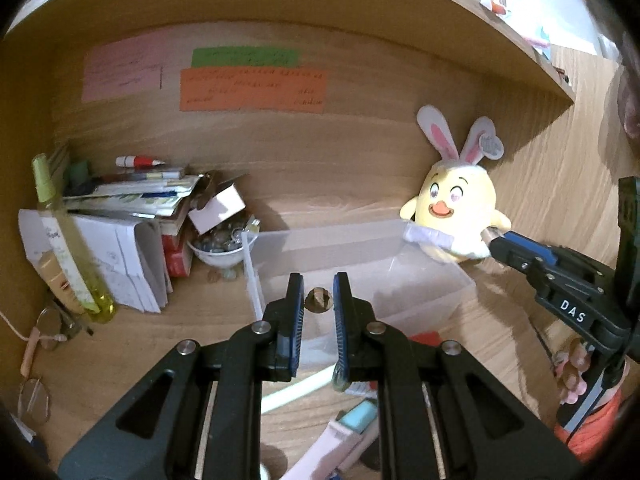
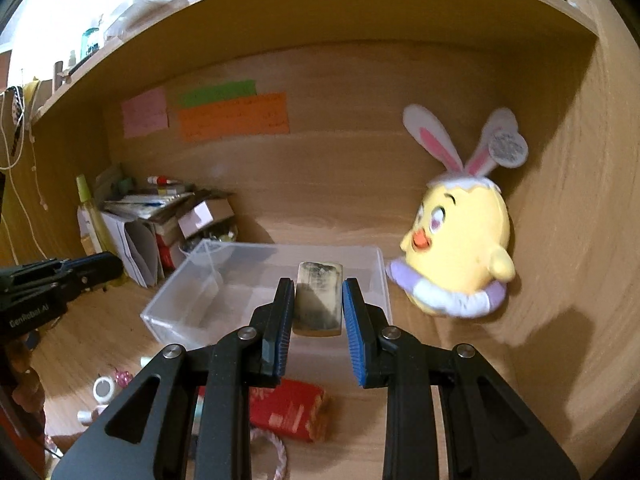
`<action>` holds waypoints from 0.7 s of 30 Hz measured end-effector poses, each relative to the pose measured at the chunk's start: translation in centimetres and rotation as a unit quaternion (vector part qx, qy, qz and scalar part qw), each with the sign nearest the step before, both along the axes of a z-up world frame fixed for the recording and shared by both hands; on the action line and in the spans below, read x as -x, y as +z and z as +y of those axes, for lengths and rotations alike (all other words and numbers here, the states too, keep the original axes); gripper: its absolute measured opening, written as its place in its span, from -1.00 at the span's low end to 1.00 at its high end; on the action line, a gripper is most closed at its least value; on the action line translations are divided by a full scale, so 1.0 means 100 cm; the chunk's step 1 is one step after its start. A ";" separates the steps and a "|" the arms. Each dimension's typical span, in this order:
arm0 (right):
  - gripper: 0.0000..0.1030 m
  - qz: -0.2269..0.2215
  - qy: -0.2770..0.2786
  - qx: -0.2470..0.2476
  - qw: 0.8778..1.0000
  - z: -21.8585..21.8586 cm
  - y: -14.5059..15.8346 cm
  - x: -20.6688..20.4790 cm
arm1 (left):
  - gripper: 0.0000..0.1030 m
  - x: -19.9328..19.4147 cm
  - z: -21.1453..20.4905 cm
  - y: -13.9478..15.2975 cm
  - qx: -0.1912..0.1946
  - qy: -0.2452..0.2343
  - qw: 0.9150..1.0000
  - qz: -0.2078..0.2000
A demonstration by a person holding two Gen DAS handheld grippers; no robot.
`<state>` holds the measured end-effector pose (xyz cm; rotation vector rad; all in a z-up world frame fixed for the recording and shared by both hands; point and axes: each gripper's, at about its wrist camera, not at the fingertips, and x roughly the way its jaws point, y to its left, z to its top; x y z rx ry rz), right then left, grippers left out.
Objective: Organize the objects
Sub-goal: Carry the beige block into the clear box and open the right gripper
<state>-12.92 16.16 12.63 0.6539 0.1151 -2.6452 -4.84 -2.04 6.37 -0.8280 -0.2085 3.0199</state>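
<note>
A clear plastic box [image 1: 400,284] [image 2: 208,280] stands on the wooden desk. My left gripper [image 1: 318,300] is shut on a small round brown object [image 1: 318,300] and holds it over the box's near left part. My right gripper [image 2: 319,300] is shut on a flat pale rectangular block [image 2: 319,300] with dark smudges, held above the box's near right side. In the left wrist view the right gripper [image 1: 490,236] reaches in from the right, its tip by the box's far right corner.
A yellow plush chick with bunny ears [image 1: 456,208] [image 2: 456,248] leans against the right wall. Books, papers, a bowl of small items [image 1: 220,248] and a yellow-green bottle [image 1: 68,240] crowd the left. A red packet [image 2: 292,412] and small items lie in front.
</note>
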 end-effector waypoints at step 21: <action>-0.56 -0.029 0.013 -0.020 0.999 -0.029 -0.002 0.069 | -0.74 0.072 0.007 -0.012 -0.003 0.001 0.999 -0.044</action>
